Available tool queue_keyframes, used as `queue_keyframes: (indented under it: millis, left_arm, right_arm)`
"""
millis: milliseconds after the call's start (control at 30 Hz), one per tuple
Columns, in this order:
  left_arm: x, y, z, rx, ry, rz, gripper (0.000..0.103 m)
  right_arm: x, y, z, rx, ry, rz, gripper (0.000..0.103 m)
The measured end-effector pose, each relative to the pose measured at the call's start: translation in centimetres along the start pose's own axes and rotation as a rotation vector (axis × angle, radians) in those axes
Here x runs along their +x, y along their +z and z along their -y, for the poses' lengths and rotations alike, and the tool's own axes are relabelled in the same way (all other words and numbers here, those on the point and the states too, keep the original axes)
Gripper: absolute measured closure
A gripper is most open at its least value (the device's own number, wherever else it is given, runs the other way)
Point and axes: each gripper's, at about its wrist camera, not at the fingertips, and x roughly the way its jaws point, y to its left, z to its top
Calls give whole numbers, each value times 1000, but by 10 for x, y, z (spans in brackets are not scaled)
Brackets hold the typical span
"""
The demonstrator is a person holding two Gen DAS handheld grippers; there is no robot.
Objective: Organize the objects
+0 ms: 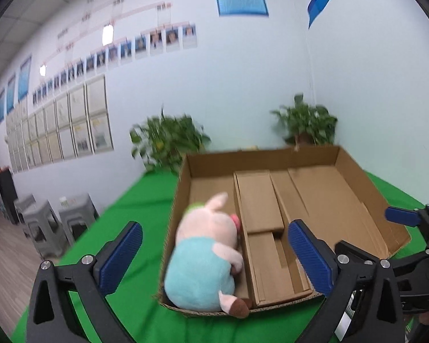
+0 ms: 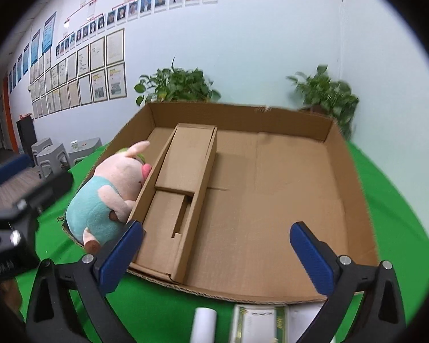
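On the green table (image 2: 400,200) sits a cardboard box (image 2: 271,200) with a plush pig (image 1: 203,257) inside, and both my jaws are wide open, holding nothing.

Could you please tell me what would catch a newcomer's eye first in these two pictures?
Probably the pink plush pig in a turquoise shirt, lying in the narrow left compartment of the shallow brown cardboard tray on the bright green tablecloth. Next, the blue-padded left gripper and right gripper, jaws wide and empty, at the tray's near edge.
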Motion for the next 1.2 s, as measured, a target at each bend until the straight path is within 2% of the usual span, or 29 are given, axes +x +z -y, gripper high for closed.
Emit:
queue_keyframes:
  millis: [100, 300, 700, 1200]
  left_arm:
    - [-21, 5, 1, -4, 10, 42, 0]
    - [-41, 13, 0, -34, 38, 47, 0]
    - [-48, 12, 21, -18, 29, 18, 0]
    - [-42, 3, 26, -26, 0, -29, 0]
  right_arm:
    - [-13, -2, 1, -6, -38, 30, 1]
    - [-35, -9, 3, -19, -102, 70, 1]
    - [-59, -24, 13, 29, -101, 112, 1]
    - [-57, -34, 12, 21, -87, 78, 1]
